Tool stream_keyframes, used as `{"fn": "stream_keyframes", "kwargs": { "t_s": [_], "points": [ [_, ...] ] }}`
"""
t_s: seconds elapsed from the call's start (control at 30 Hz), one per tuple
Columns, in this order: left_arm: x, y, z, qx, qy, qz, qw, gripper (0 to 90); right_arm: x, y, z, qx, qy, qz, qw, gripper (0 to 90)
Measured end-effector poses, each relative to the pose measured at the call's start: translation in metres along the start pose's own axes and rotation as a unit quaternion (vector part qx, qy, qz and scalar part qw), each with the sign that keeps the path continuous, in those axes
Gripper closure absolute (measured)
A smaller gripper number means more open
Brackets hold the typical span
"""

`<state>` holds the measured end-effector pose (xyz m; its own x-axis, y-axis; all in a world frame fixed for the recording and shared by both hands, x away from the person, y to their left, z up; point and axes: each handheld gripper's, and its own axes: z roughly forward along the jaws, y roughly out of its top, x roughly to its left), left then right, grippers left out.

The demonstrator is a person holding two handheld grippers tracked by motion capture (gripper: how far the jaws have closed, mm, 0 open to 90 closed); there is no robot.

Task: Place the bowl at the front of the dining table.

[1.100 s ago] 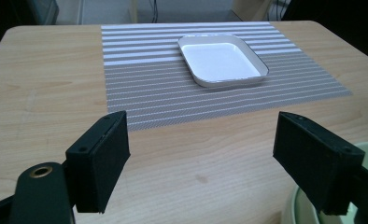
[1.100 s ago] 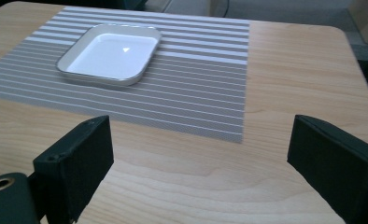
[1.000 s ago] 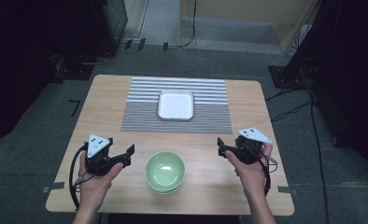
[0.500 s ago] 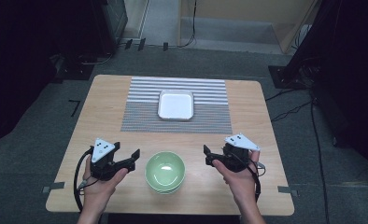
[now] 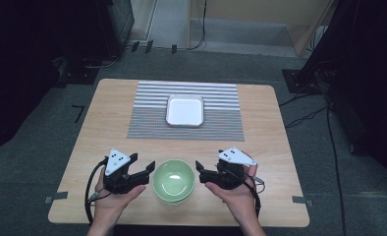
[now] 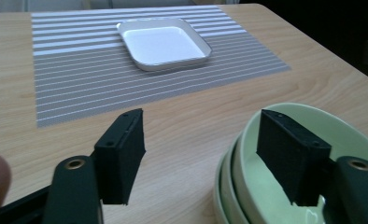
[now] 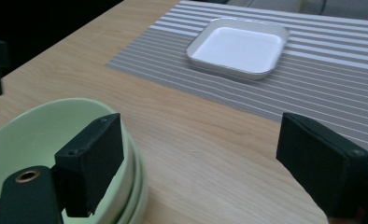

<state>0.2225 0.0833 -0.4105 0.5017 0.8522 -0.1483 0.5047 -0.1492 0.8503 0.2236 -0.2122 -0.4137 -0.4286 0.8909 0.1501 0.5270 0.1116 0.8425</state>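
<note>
A stack of green bowls (image 5: 174, 181) sits at the desk's (image 5: 108, 113) 6 o'clock edge. The left gripper (image 5: 141, 173) at 9 o'clock and the right gripper (image 5: 205, 173) at 3 o'clock flank it, jaws spread, each seemingly straddling the rim to grip. A white tray (image 5: 184, 110) waits at 12 o'clock.

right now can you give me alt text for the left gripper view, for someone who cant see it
The left claw is open, one black jaw above bare wooden table and the other over the rim of stacked pale green bowls at lower right. Farther off, an empty white square dish sits on a grey striped placemat.
</note>
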Motion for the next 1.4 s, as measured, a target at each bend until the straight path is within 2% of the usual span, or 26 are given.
{"fn": "stream_keyframes", "kwargs": {
  "t_s": [0.07, 0.13, 0.27, 0.43, 0.47, 0.57, 0.6, 0.63, 0.67, 0.7, 0.73, 0.83, 0.9, 0.93, 1.0, 1.1, 1.17, 1.23, 1.4],
  "points": [
    [-0.003, -0.001, 0.002, 0.003, -0.007, 0.005, 1.0000, 35.5, 0.004, -0.002, 0.003, 0.002, 0.012, -0.002, 0.9999, 18.0],
    [-0.006, -0.003, 0.004, 0.011, -0.016, 0.013, 0.9997, 39.0, 0.007, -0.004, 0.005, 0.000, 0.019, -0.004, 0.9998, 24.9],
    [-0.009, -0.007, 0.012, 0.032, -0.032, 0.025, 0.9986, 47.3, 0.012, -0.009, 0.011, 0.004, 0.052, -0.001, 0.9987, 40.1],
    [-0.013, -0.010, 0.016, 0.041, -0.043, 0.036, 0.9976, 55.4, 0.015, -0.013, 0.015, 0.014, 0.070, 0.004, 0.9974, 48.5],
    [-0.014, -0.010, 0.017, 0.042, -0.043, 0.038, 0.9975, 56.7, 0.016, -0.013, 0.016, 0.018, 0.074, 0.003, 0.9971, 48.5],
    [-0.016, -0.013, 0.021, 0.051, -0.043, 0.040, 0.9970, 62.3, 0.019, -0.017, 0.018, 0.019, 0.063, -0.005, 0.9978, 51.2],
    [-0.016, -0.013, 0.022, 0.054, -0.042, 0.041, 0.9968, 63.7, 0.020, -0.018, 0.018, 0.018, 0.059, -0.005, 0.9981, 55.3],
    [-0.017, -0.014, 0.023, 0.056, -0.040, 0.043, 0.9967, 65.1, 0.020, -0.018, 0.019, 0.026, 0.072, -0.004, 0.9971, 61.0],
    [-0.018, -0.014, 0.024, 0.057, -0.038, 0.045, 0.9966, 66.1, 0.020, -0.018, 0.021, 0.035, 0.087, -0.002, 0.9956, 60.7],
    [-0.019, -0.014, 0.024, 0.058, -0.037, 0.046, 0.9966, 66.8, 0.020, -0.019, 0.022, 0.037, 0.093, -0.002, 0.9950, 61.8],
    [-0.020, -0.015, 0.024, 0.056, -0.035, 0.048, 0.9967, 68.0, 0.021, -0.020, 0.022, 0.036, 0.090, -0.003, 0.9953, 62.0],
    [-0.023, -0.015, 0.025, 0.051, -0.031, 0.053, 0.9968, 72.7, 0.023, -0.021, 0.024, 0.039, 0.097, 0.007, 0.9945, 70.6],
    [-0.024, -0.016, 0.026, 0.049, -0.021, 0.058, 0.9969, 74.7, 0.023, -0.022, 0.025, 0.038, 0.099, 0.005, 0.9944, 76.6],
    [-0.024, -0.016, 0.026, 0.048, -0.019, 0.059, 0.9969, 76.3, 0.023, -0.022, 0.026, 0.037, 0.094, 0.004, 0.9949, 80.7],
    [-0.024, -0.016, 0.026, 0.044, -0.019, 0.058, 0.9972, 79.7, 0.023, -0.023, 0.026, 0.034, 0.091, 0.007, 0.9953, 82.3],
    [-0.023, -0.017, 0.027, 0.043, -0.019, 0.057, 0.9973, 79.6, 0.025, -0.024, 0.026, 0.016, 0.079, -0.013, 0.9966, 86.9],
    [-0.024, -0.018, 0.029, 0.046, -0.022, 0.054, 0.9972, 75.9, 0.026, -0.026, 0.026, -0.002, 0.085, -0.026, 0.9960, 87.2],
    [-0.024, -0.019, 0.031, 0.045, -0.015, 0.058, 0.9972, 74.7, 0.027, -0.026, 0.026, -0.015, 0.085, -0.041, 0.9954, 87.3],
    [-0.026, -0.021, 0.030, 0.034, -0.016, 0.071, 0.9968, 81.4, 0.033, -0.028, 0.022, -0.052, 0.073, -0.075, 0.9931, 87.2]
  ]
}}
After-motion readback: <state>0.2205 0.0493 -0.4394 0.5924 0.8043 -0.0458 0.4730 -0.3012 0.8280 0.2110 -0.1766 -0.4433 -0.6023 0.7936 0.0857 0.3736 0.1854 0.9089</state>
